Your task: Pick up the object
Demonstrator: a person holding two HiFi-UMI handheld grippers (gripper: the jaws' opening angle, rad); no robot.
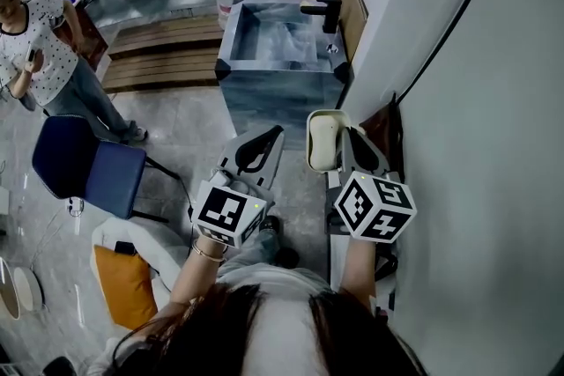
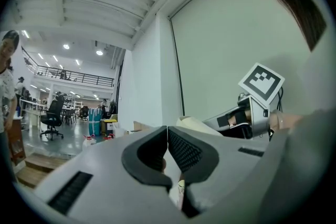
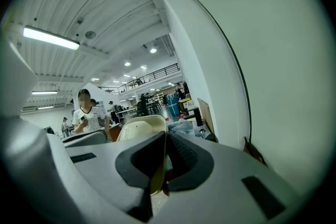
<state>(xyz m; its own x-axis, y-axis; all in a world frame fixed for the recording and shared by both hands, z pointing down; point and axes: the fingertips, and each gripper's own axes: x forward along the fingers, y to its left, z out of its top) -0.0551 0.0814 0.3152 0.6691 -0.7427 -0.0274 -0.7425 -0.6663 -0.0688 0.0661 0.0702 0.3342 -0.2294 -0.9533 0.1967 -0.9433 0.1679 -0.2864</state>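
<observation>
Grey concrete floor [image 1: 185, 123] and a white wall [image 1: 476, 101] framed my view. My right gripper [image 1: 344, 135] had its fingers clamped on the rim of the cream oval plastic dish [image 1: 322, 141], held in the air beside the wall. My left gripper [image 1: 271, 136] hung alongside, fingers closed together on nothing

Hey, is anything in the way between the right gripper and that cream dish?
Nothing visible. The right gripper has its jaws closed on the edge of the cream dish, holding it off the floor. The left gripper is shut beside it, not touching.
</observation>
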